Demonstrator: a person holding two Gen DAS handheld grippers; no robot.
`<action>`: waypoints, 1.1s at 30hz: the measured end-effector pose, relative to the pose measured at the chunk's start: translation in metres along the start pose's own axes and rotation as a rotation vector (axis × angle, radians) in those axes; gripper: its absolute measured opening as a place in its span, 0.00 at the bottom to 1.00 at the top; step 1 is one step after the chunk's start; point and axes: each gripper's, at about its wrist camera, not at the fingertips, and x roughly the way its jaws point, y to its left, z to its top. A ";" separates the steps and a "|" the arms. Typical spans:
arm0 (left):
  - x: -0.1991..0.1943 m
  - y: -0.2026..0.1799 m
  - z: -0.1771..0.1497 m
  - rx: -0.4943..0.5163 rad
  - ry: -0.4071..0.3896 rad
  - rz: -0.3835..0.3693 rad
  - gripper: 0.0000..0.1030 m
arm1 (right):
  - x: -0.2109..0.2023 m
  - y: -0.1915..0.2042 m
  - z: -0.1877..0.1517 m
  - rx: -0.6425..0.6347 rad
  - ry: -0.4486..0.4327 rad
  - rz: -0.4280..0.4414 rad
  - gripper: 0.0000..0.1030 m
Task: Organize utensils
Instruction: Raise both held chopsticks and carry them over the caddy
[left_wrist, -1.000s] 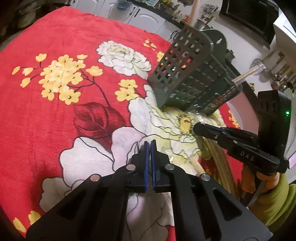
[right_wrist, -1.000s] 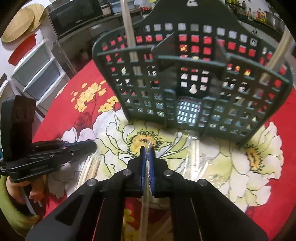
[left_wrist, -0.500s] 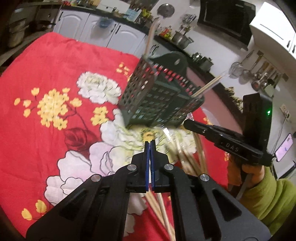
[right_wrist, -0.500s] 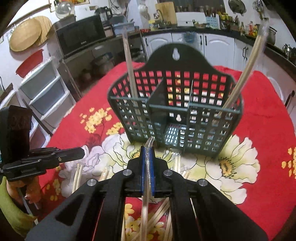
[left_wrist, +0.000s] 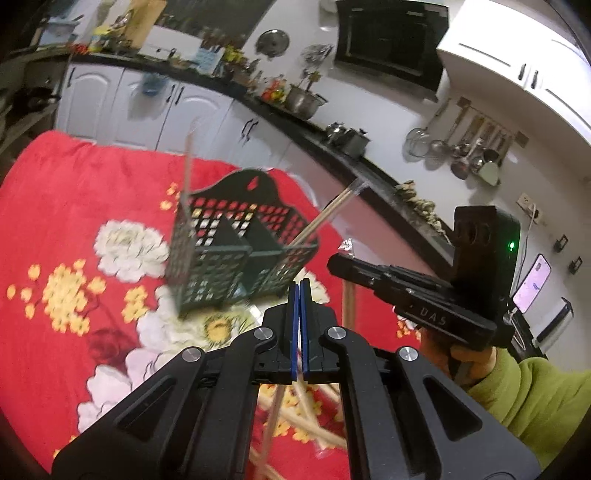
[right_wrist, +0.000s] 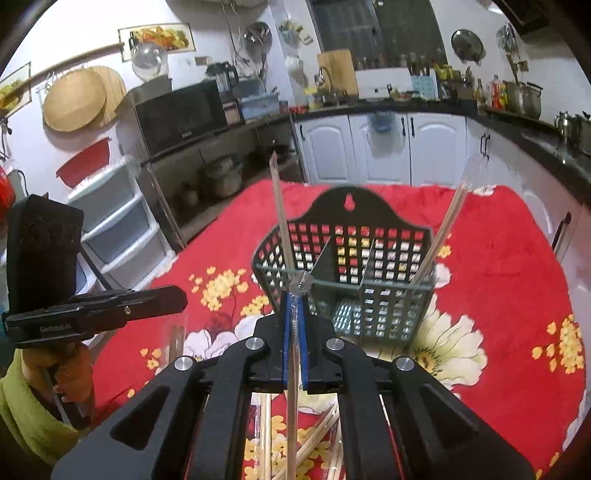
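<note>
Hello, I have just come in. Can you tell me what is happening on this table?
A person is sorting wrapped chopsticks into a dark green basket standing on a red floral cloth. The right tool is shut on one wrapped chopstick and holds it above the table, in front of the basket. The left tool is shut and holds nothing. Two chopsticks already stand in the basket, one at each end. More lie loose on the cloth.

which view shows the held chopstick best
Right wrist: the wrapped chopstick runs between the right gripper's shut jaws toward the caddy. The left wrist view shows only part of it hanging below that gripper.
</note>
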 end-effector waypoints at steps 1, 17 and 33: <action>0.001 -0.003 0.003 0.008 -0.004 -0.005 0.00 | -0.004 -0.001 0.002 0.001 -0.010 -0.002 0.04; 0.012 -0.042 0.049 0.108 -0.069 -0.055 0.00 | -0.044 -0.022 0.023 0.017 -0.159 -0.055 0.04; 0.028 -0.067 0.096 0.143 -0.152 -0.089 0.00 | -0.053 -0.031 0.054 0.019 -0.266 -0.080 0.04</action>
